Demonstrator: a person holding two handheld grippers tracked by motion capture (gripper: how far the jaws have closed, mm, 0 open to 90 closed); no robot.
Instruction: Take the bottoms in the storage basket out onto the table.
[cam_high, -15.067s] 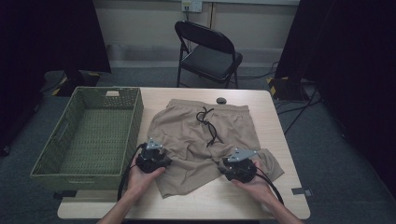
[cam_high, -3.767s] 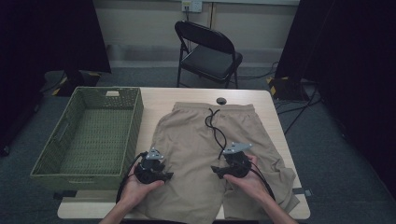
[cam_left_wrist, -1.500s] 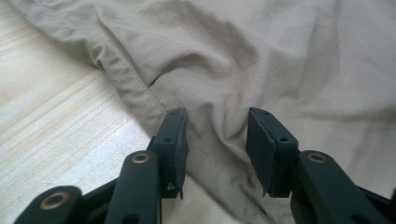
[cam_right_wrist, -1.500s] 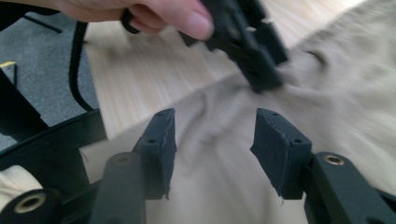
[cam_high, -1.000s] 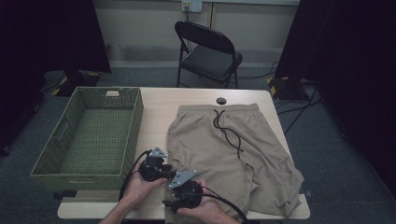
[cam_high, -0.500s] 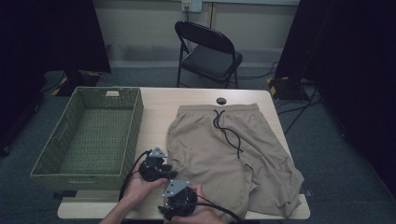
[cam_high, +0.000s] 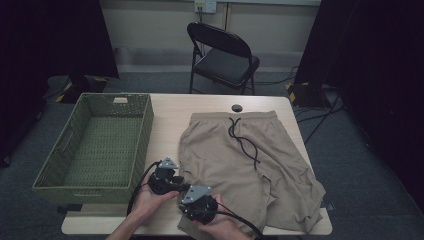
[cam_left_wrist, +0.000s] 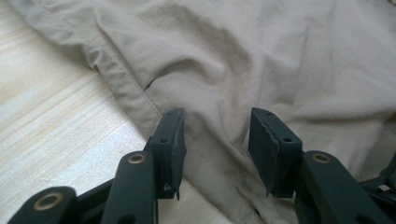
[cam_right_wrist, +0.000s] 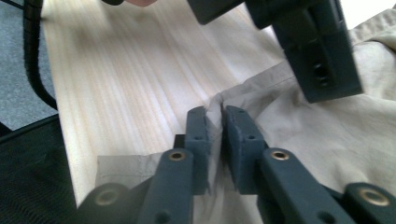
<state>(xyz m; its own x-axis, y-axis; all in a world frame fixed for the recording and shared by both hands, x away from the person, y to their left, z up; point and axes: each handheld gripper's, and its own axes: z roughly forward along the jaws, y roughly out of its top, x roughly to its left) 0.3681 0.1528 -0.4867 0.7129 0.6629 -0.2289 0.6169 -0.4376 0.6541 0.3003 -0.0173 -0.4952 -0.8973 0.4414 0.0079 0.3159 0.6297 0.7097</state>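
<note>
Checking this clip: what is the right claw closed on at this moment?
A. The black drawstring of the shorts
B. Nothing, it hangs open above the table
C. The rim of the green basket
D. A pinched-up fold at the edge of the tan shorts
D. In the right gripper view the right claw has just closed, and a raised fold of the tan shorts is pinched between its pads at the hem.

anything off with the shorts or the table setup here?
The shorts lie skewed: their right leg is rumpled and droops over the table edge, and the drawstring trails loose. The right gripper, jaws just closed, pinches a hem fold.
</note>
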